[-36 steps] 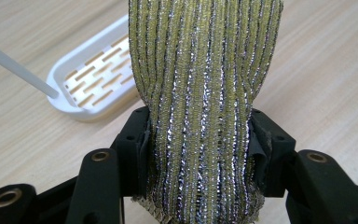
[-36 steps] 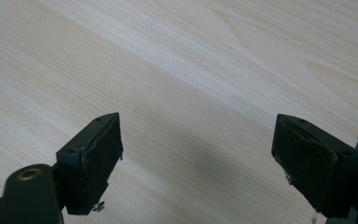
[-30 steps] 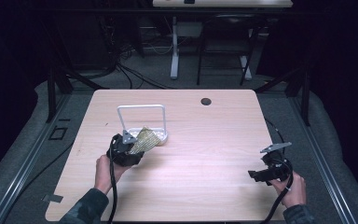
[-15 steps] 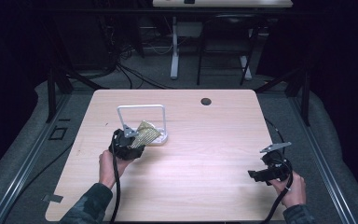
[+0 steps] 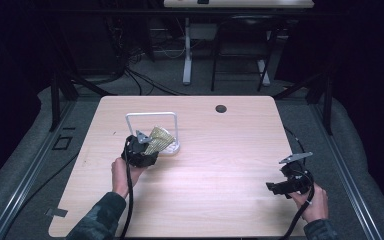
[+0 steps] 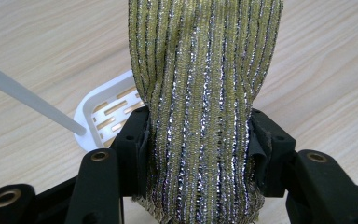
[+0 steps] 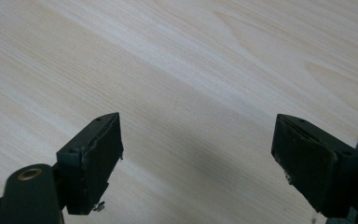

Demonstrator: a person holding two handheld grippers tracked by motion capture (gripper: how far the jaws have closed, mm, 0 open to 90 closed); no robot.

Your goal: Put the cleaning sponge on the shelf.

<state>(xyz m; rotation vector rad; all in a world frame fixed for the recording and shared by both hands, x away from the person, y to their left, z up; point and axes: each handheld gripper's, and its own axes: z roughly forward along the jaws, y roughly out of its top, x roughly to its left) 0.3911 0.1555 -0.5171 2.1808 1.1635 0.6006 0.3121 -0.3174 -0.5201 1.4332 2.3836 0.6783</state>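
A gold-and-silver striped cloth stands between the jaws of my left gripper, whose pads press on both its sides. In the high view the left gripper holds the cloth just in front of a white rack with a tall hoop frame. The rack's slotted base lies behind the cloth to the left. My right gripper is open over bare wood, with nothing between its jaws. In the high view the right gripper sits near the table's front right.
The light wooden table has a dark round hole near its far edge. Black cables trail from both grippers over the front edge. Dark floor, table legs and cables lie beyond the far side.
My left gripper has shifted slightly away from the person, carrying the cloth closer to the rack. The right gripper has stayed put.
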